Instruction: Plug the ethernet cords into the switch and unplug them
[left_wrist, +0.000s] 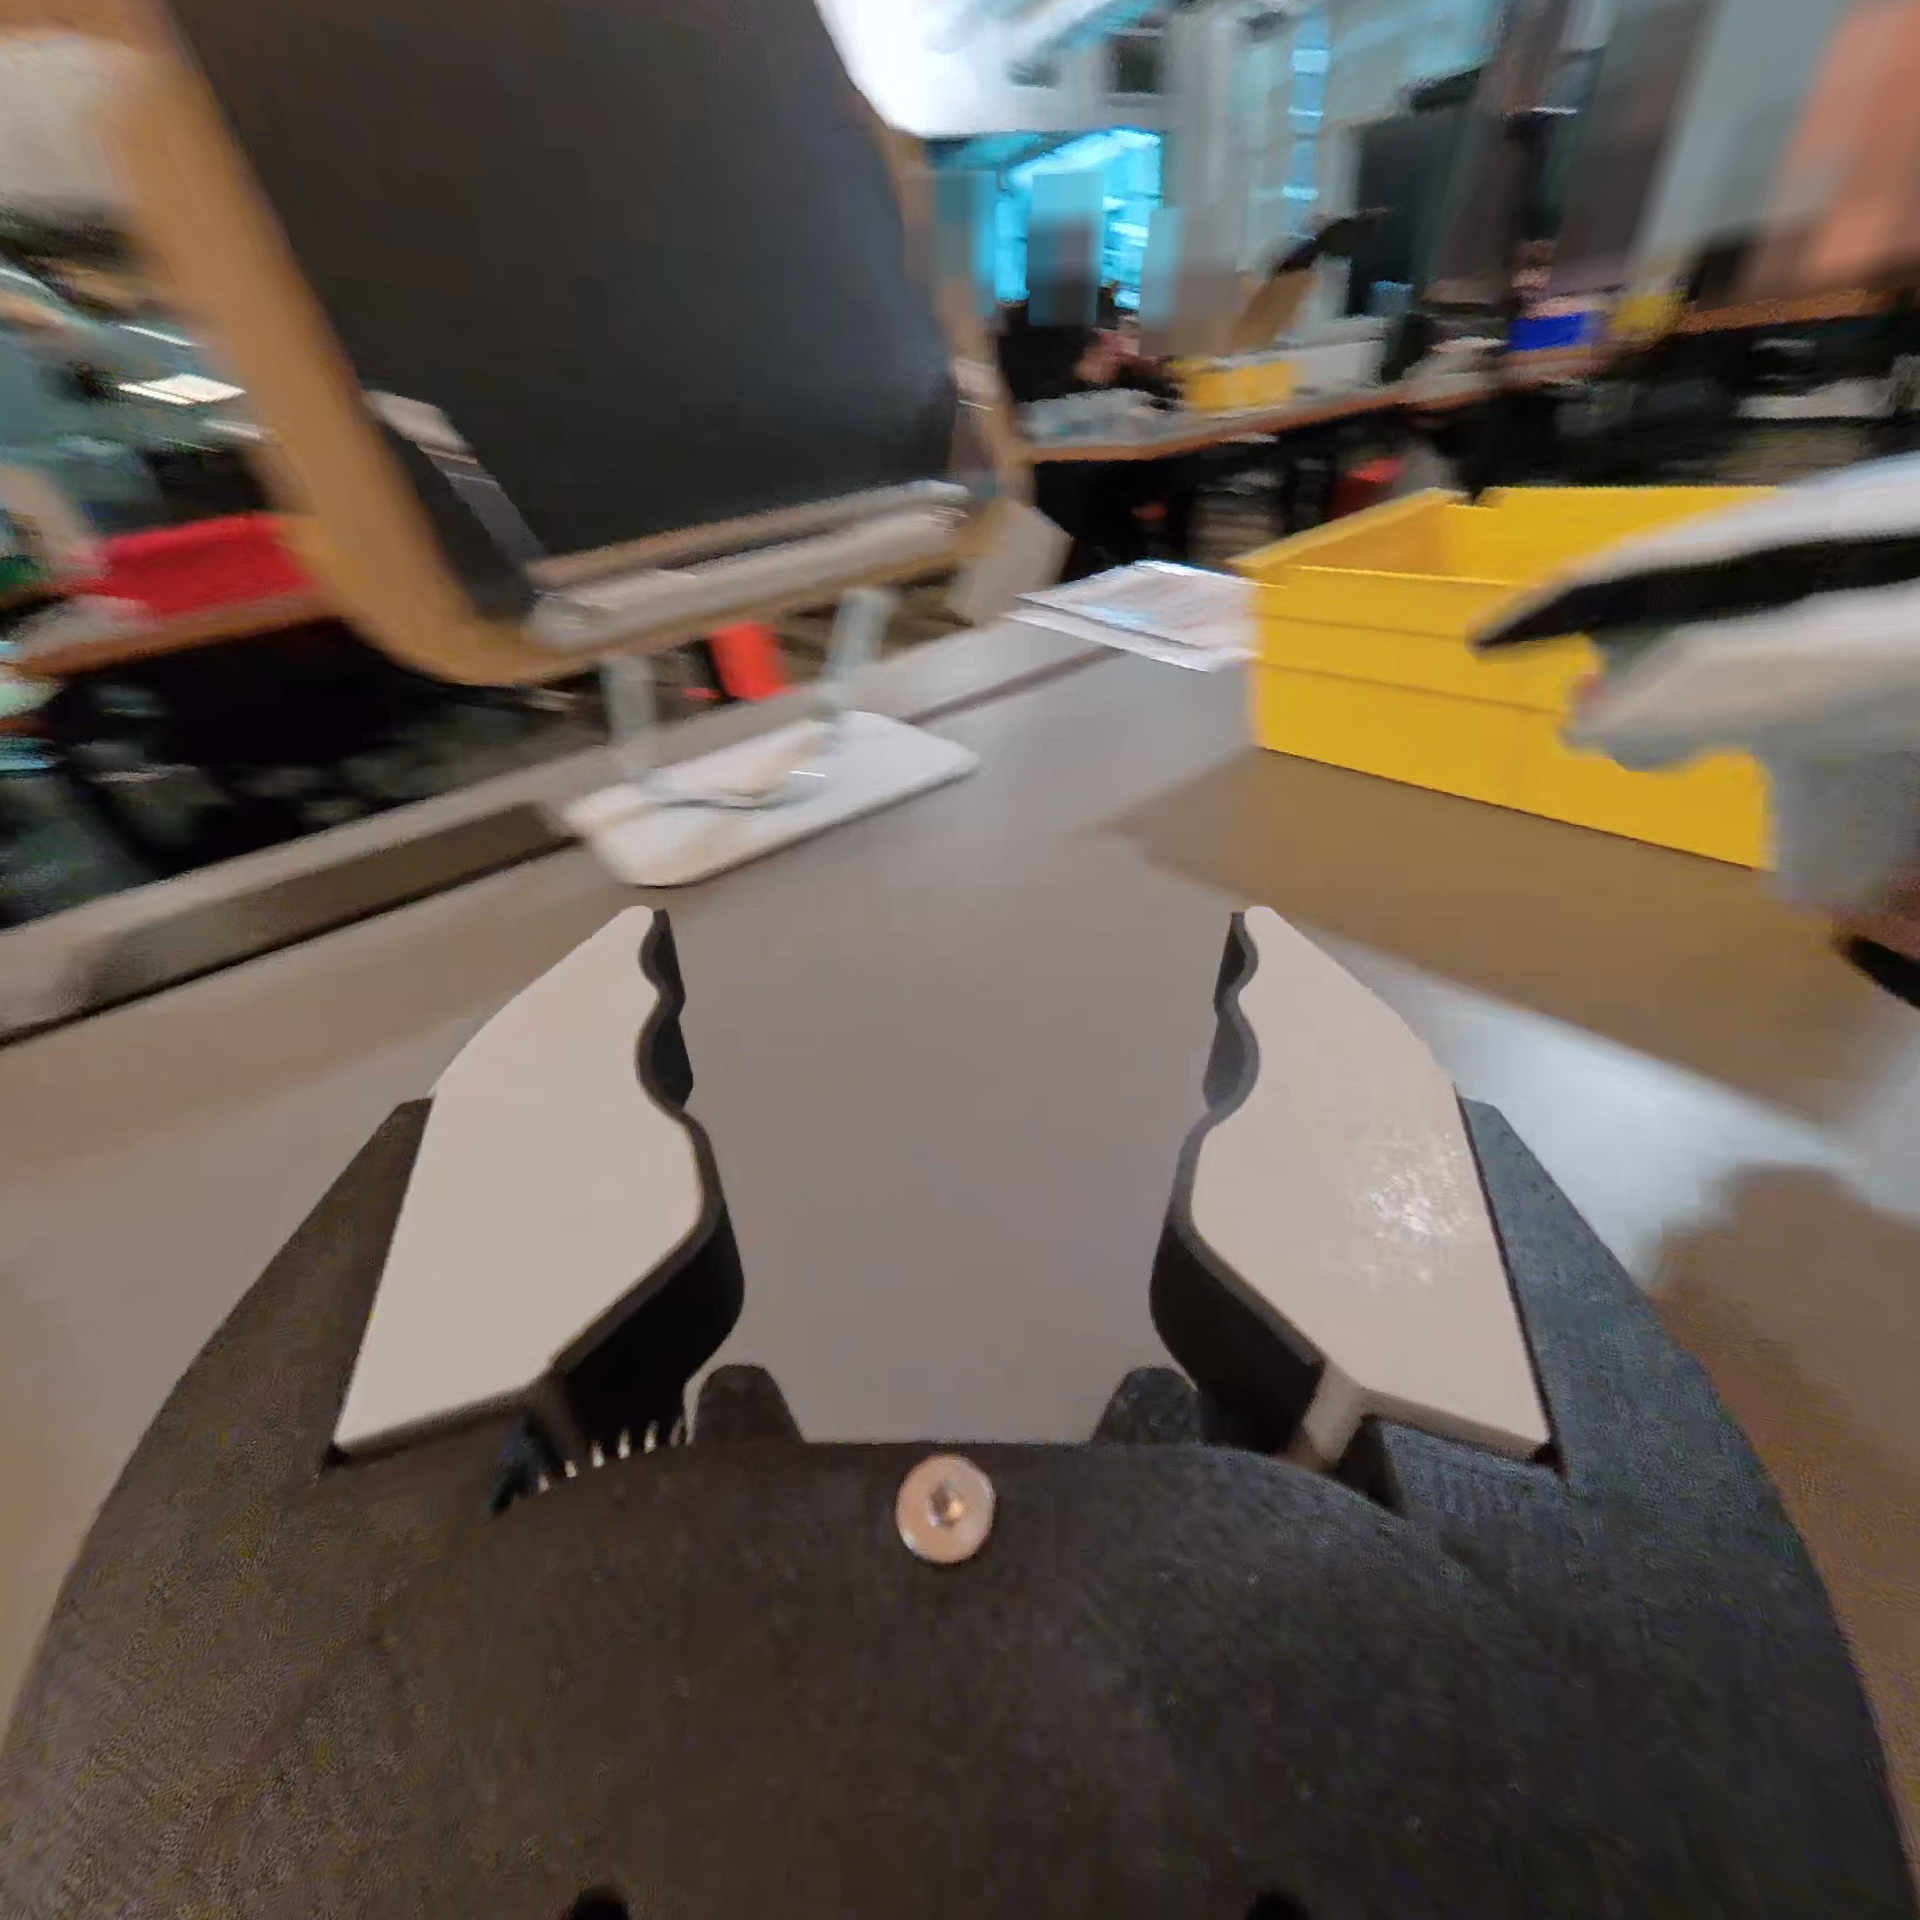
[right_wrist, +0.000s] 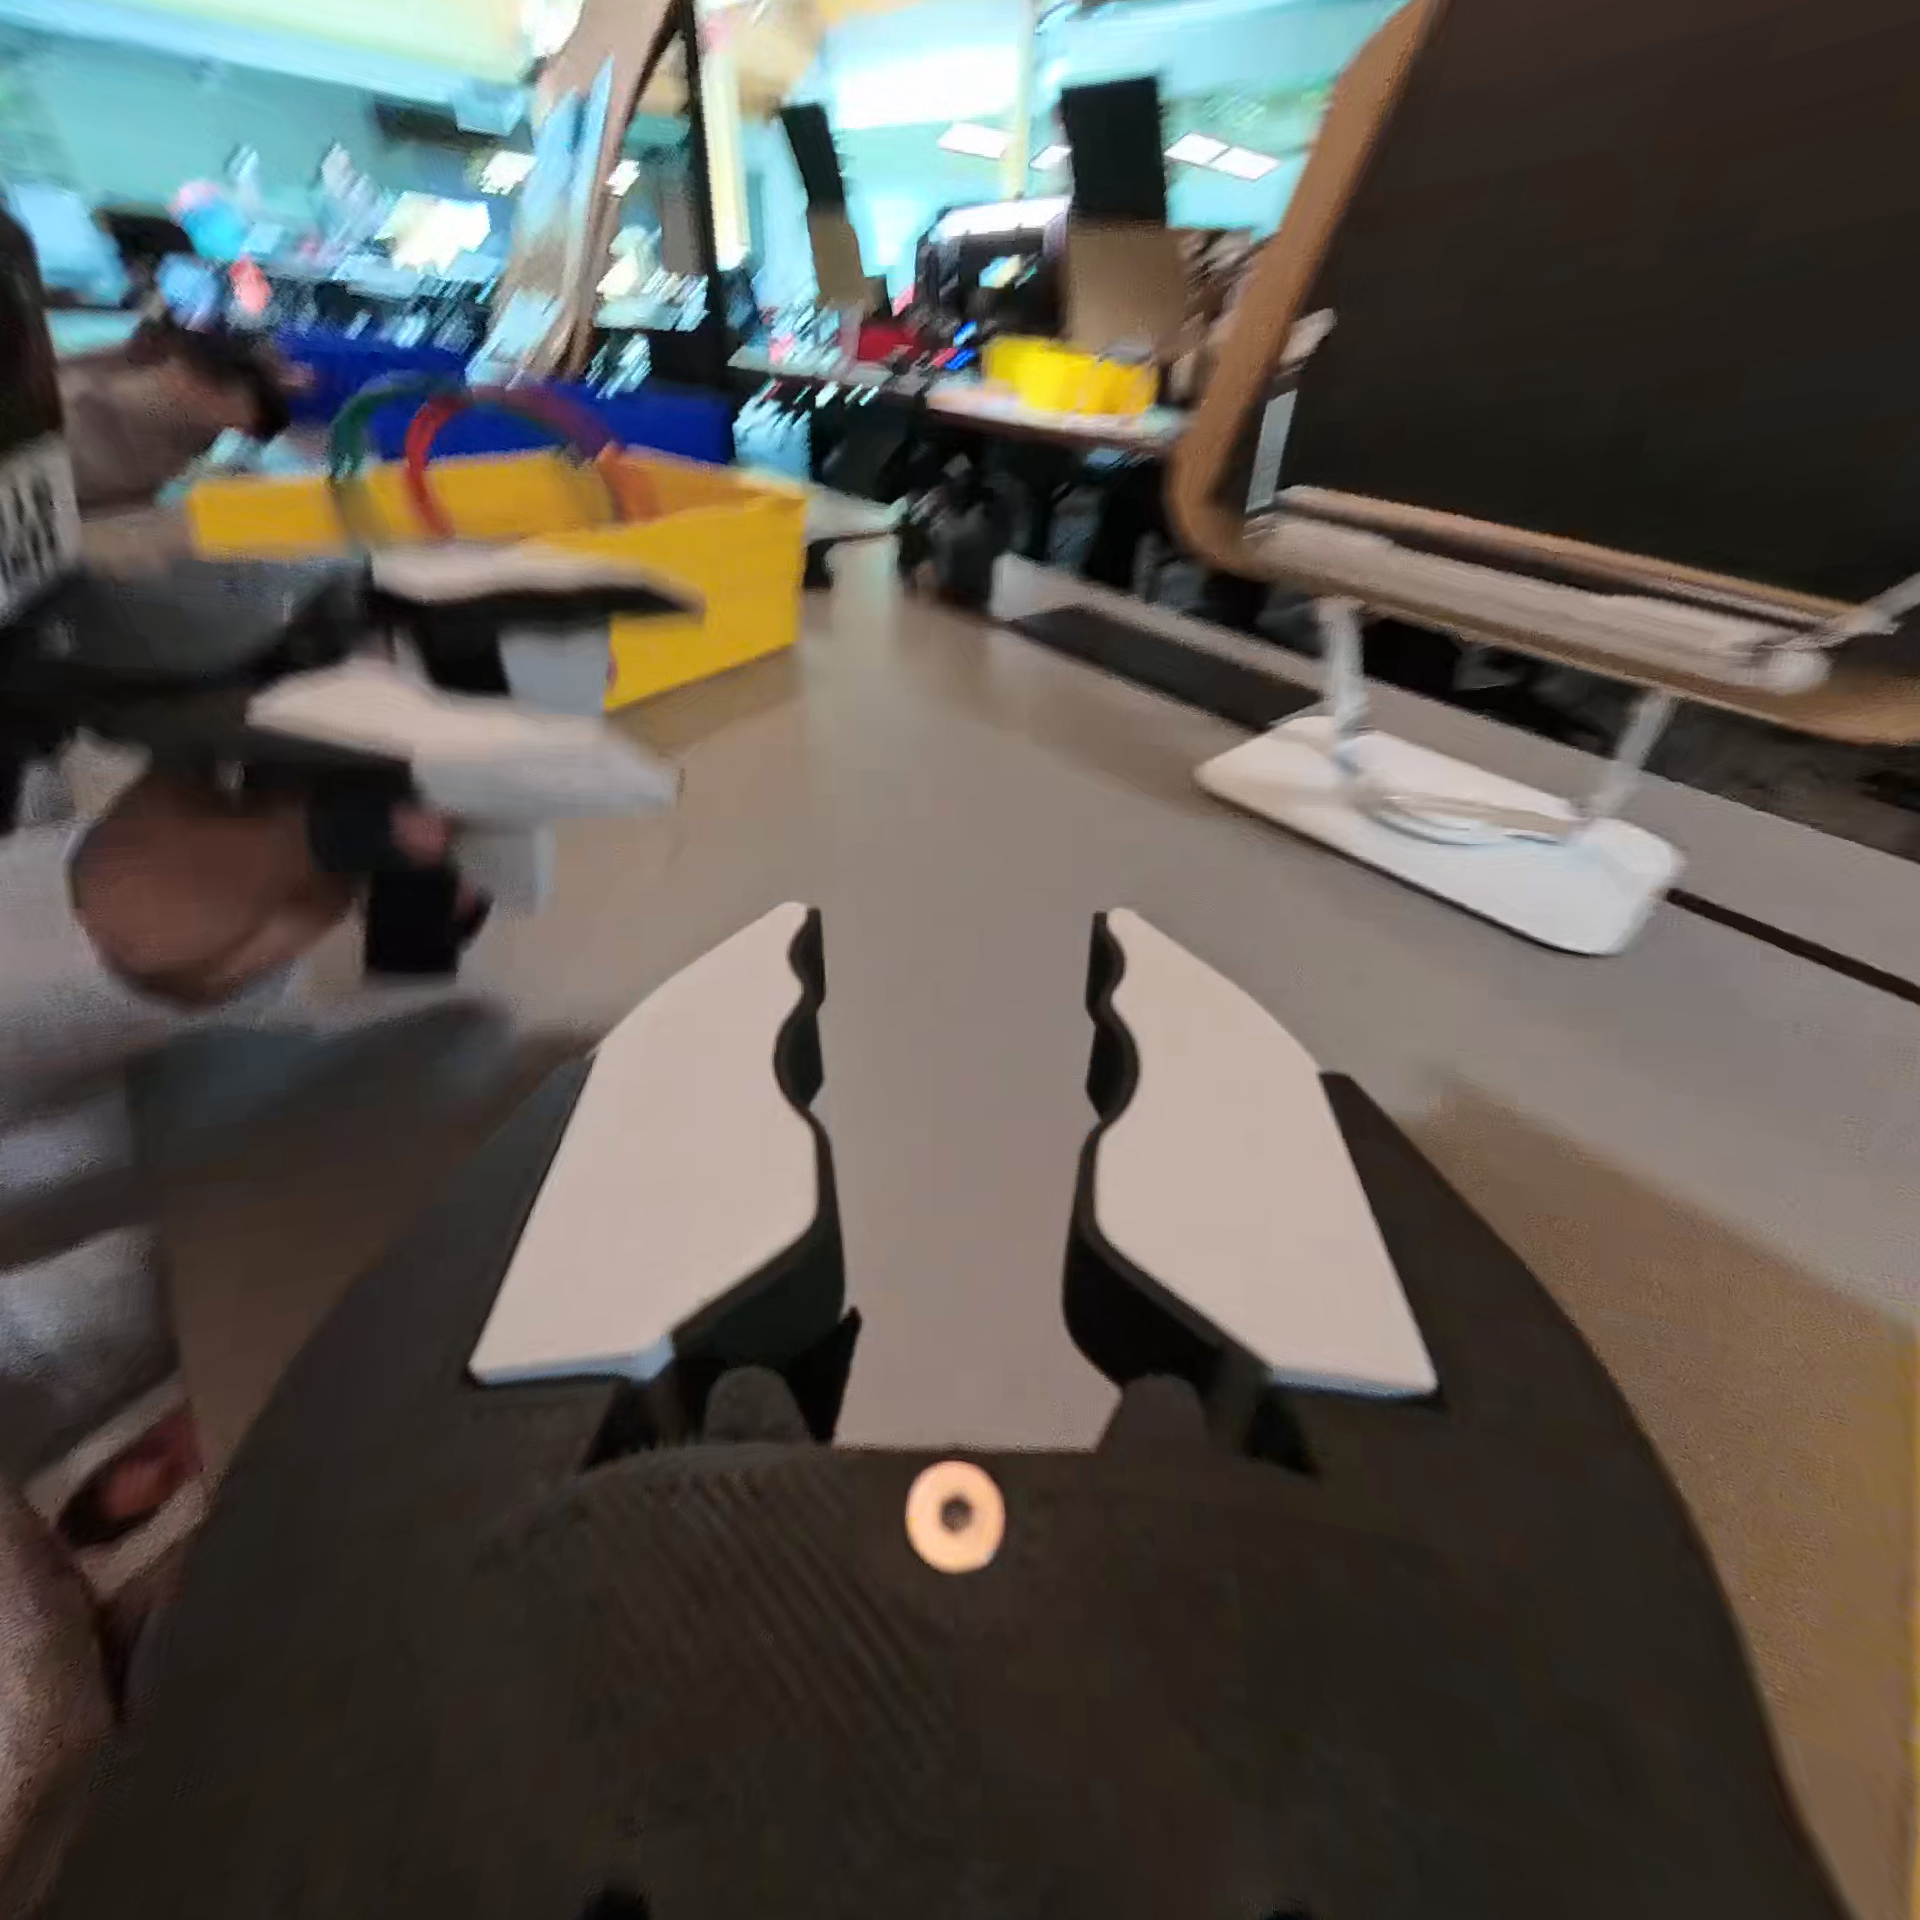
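Your cords (right_wrist: 468, 436) sit in the yellow bin (right_wrist: 717, 582) at the far left of the right wrist view: green, red, purple and orange loops arch above its rim, too blurred to show their plugs. No switch can be made out in either view.

Your left gripper (left_wrist: 951, 935) is released, its white fingers (left_wrist: 582, 1143) spread wide over bare grey bench (left_wrist: 935, 1143), grasping nothing. In the right wrist view it shows again at the left, blurred, just in front of the bin, with your hand (right_wrist: 197, 904) beneath it.

Your right gripper (right_wrist: 956, 935) is also released, with a narrower gap and nothing between its fingers (right_wrist: 1247, 1195). It points along the bench toward the far edge. In the left wrist view it appears at the right edge, blurred, in front of the bin (left_wrist: 1455, 665).

A monitor (right_wrist: 1610, 312) with a tan frame stands on a white base (right_wrist: 1455, 842), right of centre in the right wrist view and left of centre in the left. A paper sheet (left_wrist: 1143, 613) lies on the bench between the base and the bin. Beyond the bench, other worktops with clutter are blurred.
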